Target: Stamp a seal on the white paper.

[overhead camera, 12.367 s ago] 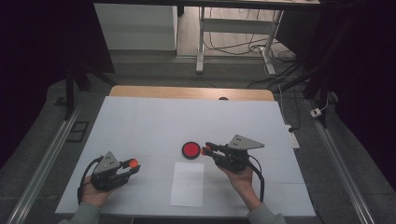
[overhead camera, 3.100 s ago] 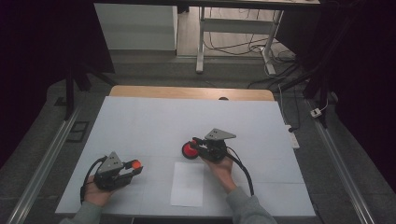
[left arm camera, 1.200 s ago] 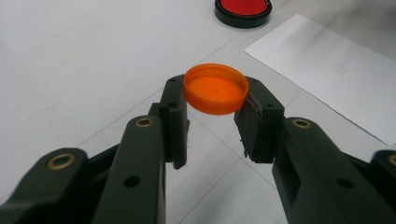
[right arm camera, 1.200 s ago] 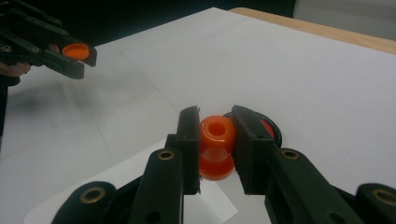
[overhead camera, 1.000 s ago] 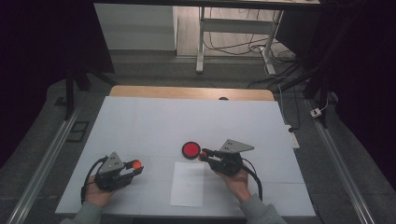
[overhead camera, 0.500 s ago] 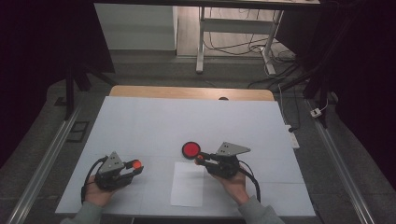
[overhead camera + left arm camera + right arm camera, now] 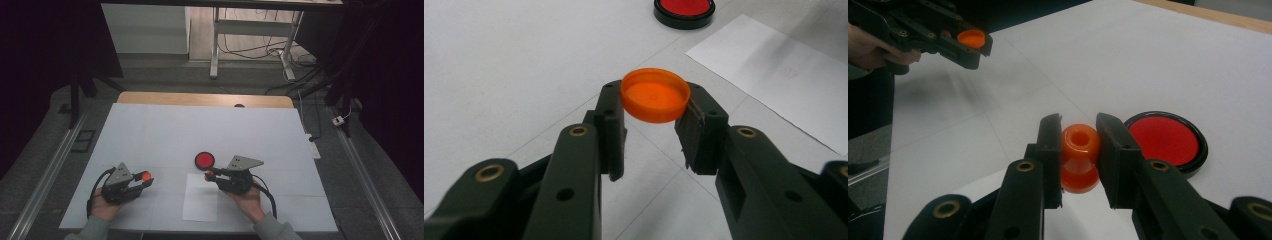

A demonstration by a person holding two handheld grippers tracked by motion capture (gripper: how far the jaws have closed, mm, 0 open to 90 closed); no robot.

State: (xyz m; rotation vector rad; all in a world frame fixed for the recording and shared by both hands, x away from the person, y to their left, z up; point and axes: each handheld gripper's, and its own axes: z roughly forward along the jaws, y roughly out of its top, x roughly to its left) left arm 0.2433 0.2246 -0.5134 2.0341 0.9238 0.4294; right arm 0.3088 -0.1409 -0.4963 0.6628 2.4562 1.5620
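My left gripper [image 7: 651,107] is shut on a round orange cap [image 7: 655,95], held level above the white table; in the high view this gripper [image 7: 145,178] sits at the front left. My right gripper [image 7: 1078,142] is shut on an orange stamp [image 7: 1079,157] with a hollow top, gripped by its narrow neck. In the high view it [image 7: 209,175] hovers over the top edge of a white paper sheet [image 7: 201,197]. A red ink pad in a black rim [image 7: 204,160] lies just beyond the right gripper, also seen as the ink pad [image 7: 1164,140] beside its jaws.
The white table top [image 7: 165,130] stretches wide behind both grippers, with a wooden edge [image 7: 200,99] at the far side. Metal rails [image 7: 45,175] run along both sides of the table. The left gripper with its cap [image 7: 971,38] appears far off in the right gripper view.
The right gripper with the stamp has drifted slightly toward the front left, from beside the ink pad to the top edge of the paper. The left gripper has stayed put.
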